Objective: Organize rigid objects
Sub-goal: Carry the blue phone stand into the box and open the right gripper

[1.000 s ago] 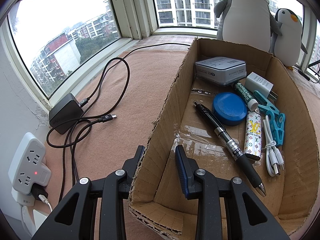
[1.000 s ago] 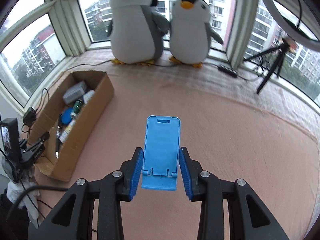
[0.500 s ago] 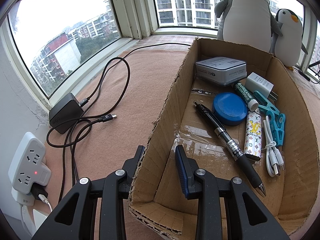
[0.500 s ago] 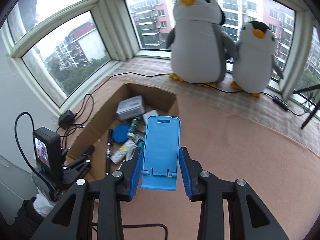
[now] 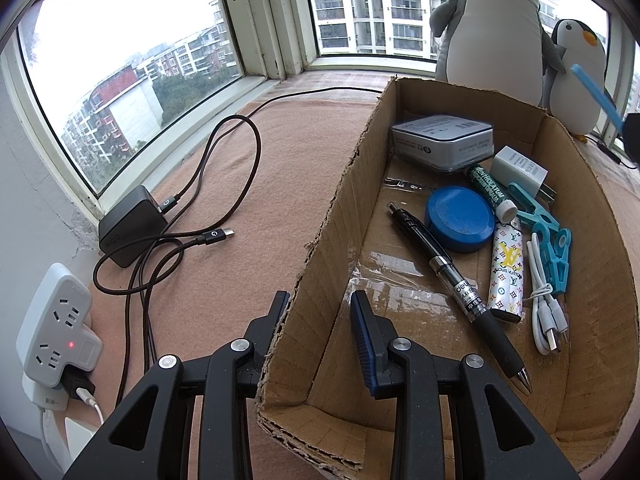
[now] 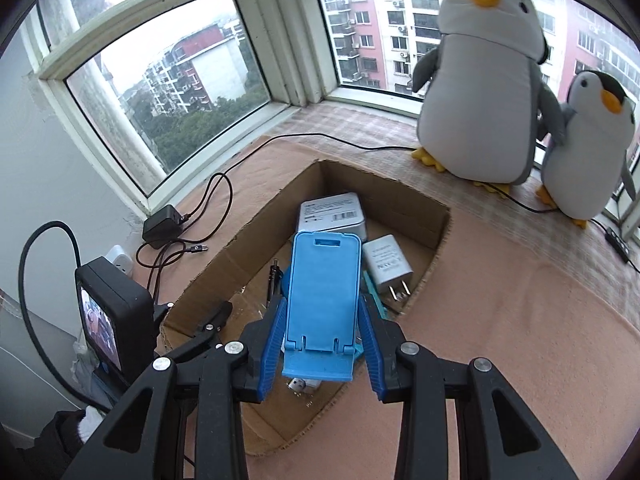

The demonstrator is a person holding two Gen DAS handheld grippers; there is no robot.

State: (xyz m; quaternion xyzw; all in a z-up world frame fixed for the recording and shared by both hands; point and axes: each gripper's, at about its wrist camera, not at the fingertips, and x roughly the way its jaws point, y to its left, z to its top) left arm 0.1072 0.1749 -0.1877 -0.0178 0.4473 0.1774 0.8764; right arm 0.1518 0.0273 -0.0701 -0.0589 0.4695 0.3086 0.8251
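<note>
My left gripper (image 5: 320, 304) straddles the near left wall of the open cardboard box (image 5: 592, 240) and is shut on that wall. In the box lie a black pen (image 5: 448, 272), a blue round lid (image 5: 460, 218), a grey tin (image 5: 442, 140), a white plug (image 5: 518, 168), a green tube (image 5: 490, 192), a patterned lighter (image 5: 507, 268), teal clips (image 5: 548, 240) and a white cable (image 5: 548, 320). My right gripper (image 6: 322, 312) is shut on a blue phone stand (image 6: 322, 276), held upright above the box (image 6: 400, 208). The stand (image 5: 596, 96) shows edge-on in the left wrist view.
Two plush penguins (image 6: 480, 92) stand by the window behind the box. A black charger (image 5: 132, 226) with looped cables and a white power strip (image 5: 52, 320) lie left of the box. Pink cloth covers the sill (image 6: 520, 320) to the right.
My right gripper has carried the blue stand leftward across the sill and turned, from well right of the box to above it. The left gripper and the box have not moved.
</note>
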